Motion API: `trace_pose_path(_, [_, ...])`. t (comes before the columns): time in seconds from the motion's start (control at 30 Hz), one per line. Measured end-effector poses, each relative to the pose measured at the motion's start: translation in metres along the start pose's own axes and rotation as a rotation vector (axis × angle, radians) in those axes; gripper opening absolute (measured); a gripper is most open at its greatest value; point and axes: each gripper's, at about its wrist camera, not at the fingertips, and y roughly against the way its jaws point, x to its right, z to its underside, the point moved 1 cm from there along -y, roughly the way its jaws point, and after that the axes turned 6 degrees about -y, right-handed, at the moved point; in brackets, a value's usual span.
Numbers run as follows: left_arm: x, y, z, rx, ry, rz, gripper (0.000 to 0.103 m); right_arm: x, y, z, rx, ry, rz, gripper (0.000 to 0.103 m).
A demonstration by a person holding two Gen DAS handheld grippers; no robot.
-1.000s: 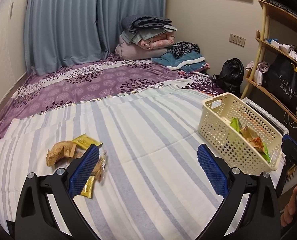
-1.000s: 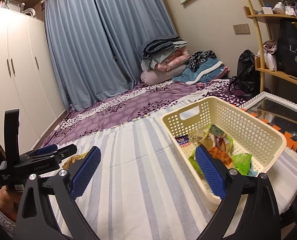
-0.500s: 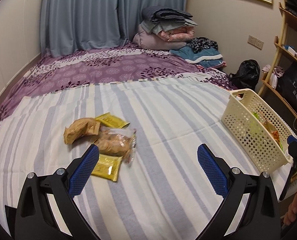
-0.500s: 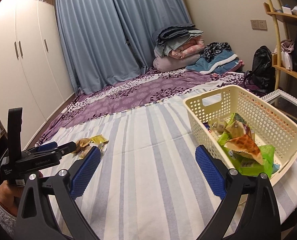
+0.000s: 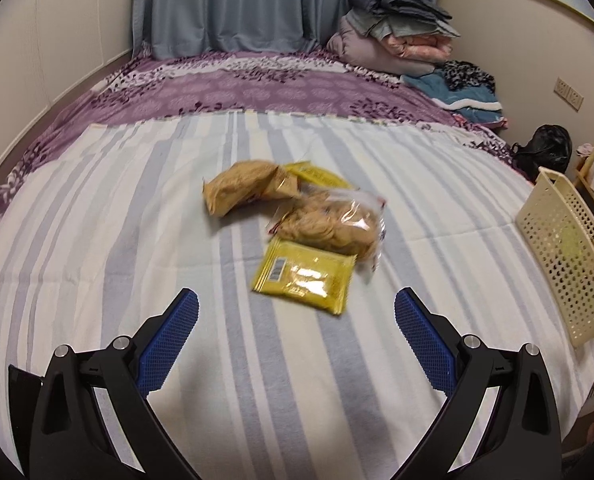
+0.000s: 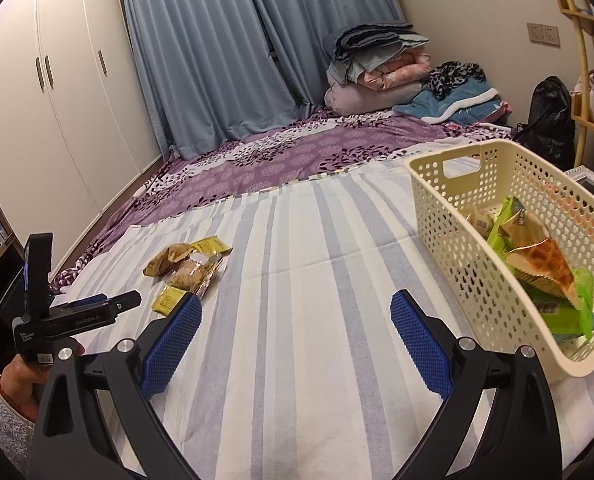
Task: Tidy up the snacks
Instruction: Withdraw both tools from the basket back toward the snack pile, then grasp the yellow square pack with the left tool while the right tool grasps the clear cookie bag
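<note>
Four snack packets [image 5: 303,236] beside one basket [image 6: 497,248].

Black left tool [image 5: 295,308] and right tool [image 6: 296,312], blue dimpled pads, silver screws; fuzzy grey sleeve [image 6: 1,420].

The left gripper [image 5: 295,312] is hovering over the striped bed [image 5: 137,240], jaws wide apart, holding nothing. Just ahead, a yellow packet [image 5: 305,276] is touching a clear cookie bag [image 5: 333,220]. A cream basket [image 5: 557,256] is sitting far right.
</note>
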Motion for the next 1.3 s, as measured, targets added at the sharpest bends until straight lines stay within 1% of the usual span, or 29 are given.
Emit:
trace_pose_path(0.17, [0.0, -0.021, 0.008, -0.042, -0.016, 0.002, 0.1, -0.002, -0.012, 0.005, -0.032, 0.006, -0.007, 0.095])
trace_pose_path(0.43, [0.003, -0.052, 0.001, -0.089, -0.041, 0.006, 0.1, -0.004, -0.03, 0.011, -0.077, 0.01, -0.011, 0.095])
trace_pose_path(0.6, [0.003, -0.071, -0.002, -0.117, -0.06, 0.024, 0.1, -0.009, -0.042, 0.015, -0.104, 0.02, -0.013, 0.095])
trace_pose_path(0.7, [0.003, -0.081, -0.004, -0.124, -0.074, 0.034, 0.1, -0.013, -0.049, 0.016, -0.118, 0.026, -0.018, 0.095])
trace_pose_path(0.9, [0.004, -0.089, -0.012, -0.103, -0.106, 0.027, 0.1, -0.022, -0.061, 0.018, -0.138, 0.038, -0.023, 0.095])
trace_pose_path(0.97, [0.004, -0.09, -0.013, -0.09, -0.114, 0.021, 0.097, -0.024, -0.065, 0.018, -0.144, 0.043, -0.025, 0.095])
trace_pose_path(1.03, [0.003, -0.09, -0.012, -0.078, -0.126, 0.003, 0.087, -0.026, -0.067, 0.018, -0.148, 0.049, -0.027, 0.095])
trace_pose_path(1.07, [0.002, -0.089, -0.013, -0.074, -0.127, -0.003, 0.084, -0.028, -0.07, 0.018, -0.151, 0.052, -0.027, 0.095])
trace_pose_path(1.13, [-0.002, -0.087, -0.014, -0.061, -0.118, -0.007, 0.071, -0.031, -0.073, 0.018, -0.155, 0.057, -0.029, 0.095])
trace_pose_path(1.2, [-0.006, -0.083, -0.014, -0.046, -0.105, 0.014, 0.065, -0.034, -0.077, 0.018, -0.16, 0.06, -0.032, 0.095])
trace_pose_path(1.3, [-0.012, -0.078, -0.011, -0.038, -0.093, 0.01, 0.063, -0.041, -0.082, 0.017, -0.163, 0.071, -0.042, 0.095])
